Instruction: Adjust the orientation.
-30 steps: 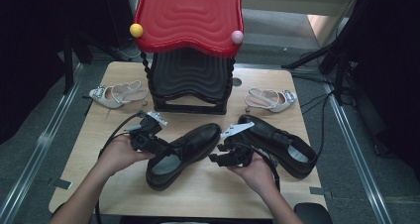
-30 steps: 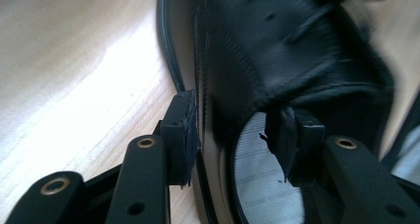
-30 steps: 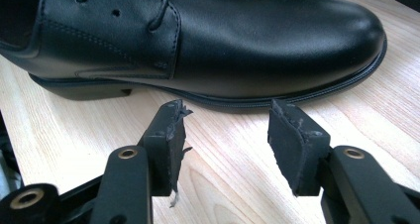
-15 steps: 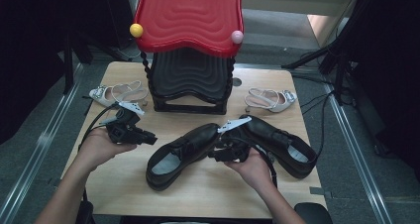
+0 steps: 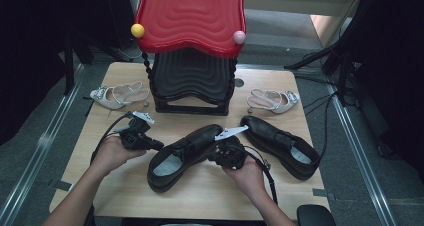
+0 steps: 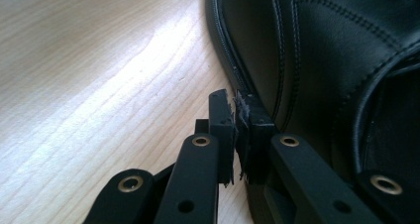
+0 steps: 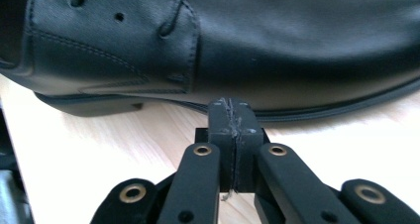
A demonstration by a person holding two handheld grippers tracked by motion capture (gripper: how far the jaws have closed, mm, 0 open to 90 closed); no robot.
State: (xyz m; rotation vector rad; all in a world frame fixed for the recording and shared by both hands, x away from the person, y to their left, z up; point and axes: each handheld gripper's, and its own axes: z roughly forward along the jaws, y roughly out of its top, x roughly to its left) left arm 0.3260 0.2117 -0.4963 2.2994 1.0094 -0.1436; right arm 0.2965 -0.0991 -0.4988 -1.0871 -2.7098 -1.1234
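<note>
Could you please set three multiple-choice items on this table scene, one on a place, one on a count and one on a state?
1. Where does the black shoe beside both claws lie?
A. in front of the black stand
B. on the red top
C. on the floor

2. How many black shoes are on the table?
A. one
B. two
C. four

3. How do the right claw's jaws stand?
A. wide open
B. shut on a sandal
C. shut, holding nothing

Key: 1 A, the near black shoe lies before the black stand. 2 B, a second black shoe lies to its right. 3 C, the right claw has its pads together beside the sole.
</note>
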